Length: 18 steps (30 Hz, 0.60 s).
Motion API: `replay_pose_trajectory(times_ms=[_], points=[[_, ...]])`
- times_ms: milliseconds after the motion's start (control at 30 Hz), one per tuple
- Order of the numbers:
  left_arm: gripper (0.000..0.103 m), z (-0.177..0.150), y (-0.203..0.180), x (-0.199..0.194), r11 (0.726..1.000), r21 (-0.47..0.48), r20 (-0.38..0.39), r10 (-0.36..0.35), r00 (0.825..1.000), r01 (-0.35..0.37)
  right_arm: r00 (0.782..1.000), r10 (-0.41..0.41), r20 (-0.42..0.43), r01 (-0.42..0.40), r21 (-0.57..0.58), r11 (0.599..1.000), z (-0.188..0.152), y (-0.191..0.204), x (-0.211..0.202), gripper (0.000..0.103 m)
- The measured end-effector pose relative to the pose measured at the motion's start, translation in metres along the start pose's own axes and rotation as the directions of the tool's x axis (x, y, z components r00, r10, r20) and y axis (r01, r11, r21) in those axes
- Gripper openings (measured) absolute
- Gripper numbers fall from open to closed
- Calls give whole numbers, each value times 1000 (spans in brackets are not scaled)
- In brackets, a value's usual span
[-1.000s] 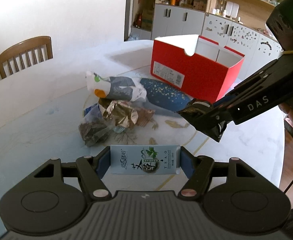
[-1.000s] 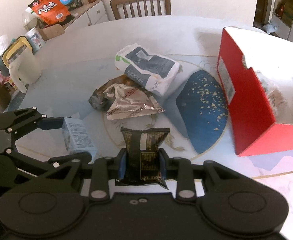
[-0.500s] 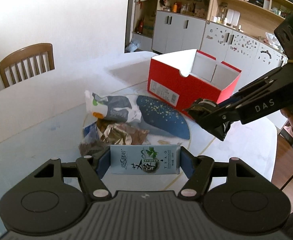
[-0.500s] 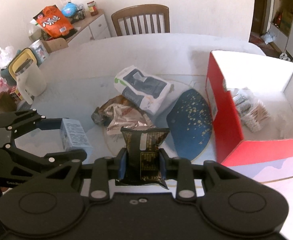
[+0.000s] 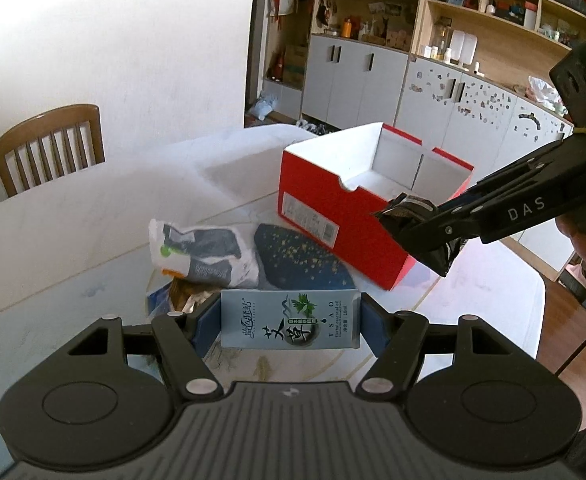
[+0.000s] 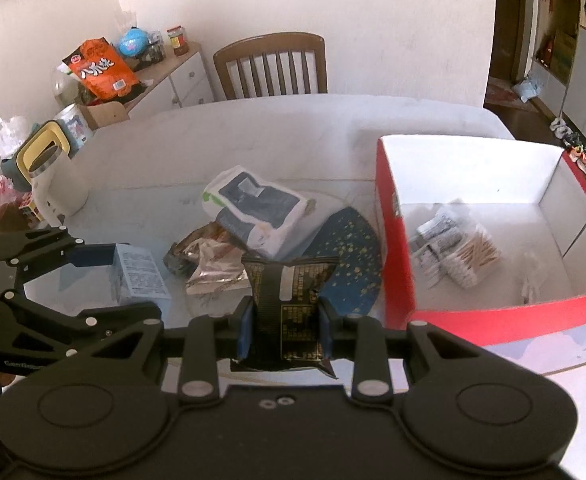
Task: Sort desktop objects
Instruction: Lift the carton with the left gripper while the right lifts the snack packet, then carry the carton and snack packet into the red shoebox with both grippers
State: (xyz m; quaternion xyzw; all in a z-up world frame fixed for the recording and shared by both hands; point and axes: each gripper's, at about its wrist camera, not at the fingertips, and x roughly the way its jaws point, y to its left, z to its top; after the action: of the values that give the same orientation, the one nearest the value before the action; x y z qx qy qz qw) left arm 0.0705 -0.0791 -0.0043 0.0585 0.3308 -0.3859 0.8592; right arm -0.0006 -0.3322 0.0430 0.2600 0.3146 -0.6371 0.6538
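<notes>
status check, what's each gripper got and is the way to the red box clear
Left gripper shut on pale blue carton. Right gripper shut on black packet. Both off the table; red box open-topped, nothing blocking.

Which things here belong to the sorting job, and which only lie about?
Job: light blue carton in left gripper; black packet in right gripper; red box; white-and-grey bag; foil wrapper.
Lying about: chair; white kettle; orange snack bag.
</notes>
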Motion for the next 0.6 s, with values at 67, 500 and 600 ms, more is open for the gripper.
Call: replay_pose_trajectory(times_ms=[67,500,600], points=[[70,5,-5,2,1000,-1,4,7,1000,-7,1000,0,5,0,-5,1000,1,-7,-2,31],[70,40,-45,33,999,-8,19,38,999,-38,1000,8,28,-7,-33,999,19,-67,-11,31],[70,47,-55,44,999,-14,22,40,999,-40,999,10,32,-9,-37,999,23,-84,-14,31]])
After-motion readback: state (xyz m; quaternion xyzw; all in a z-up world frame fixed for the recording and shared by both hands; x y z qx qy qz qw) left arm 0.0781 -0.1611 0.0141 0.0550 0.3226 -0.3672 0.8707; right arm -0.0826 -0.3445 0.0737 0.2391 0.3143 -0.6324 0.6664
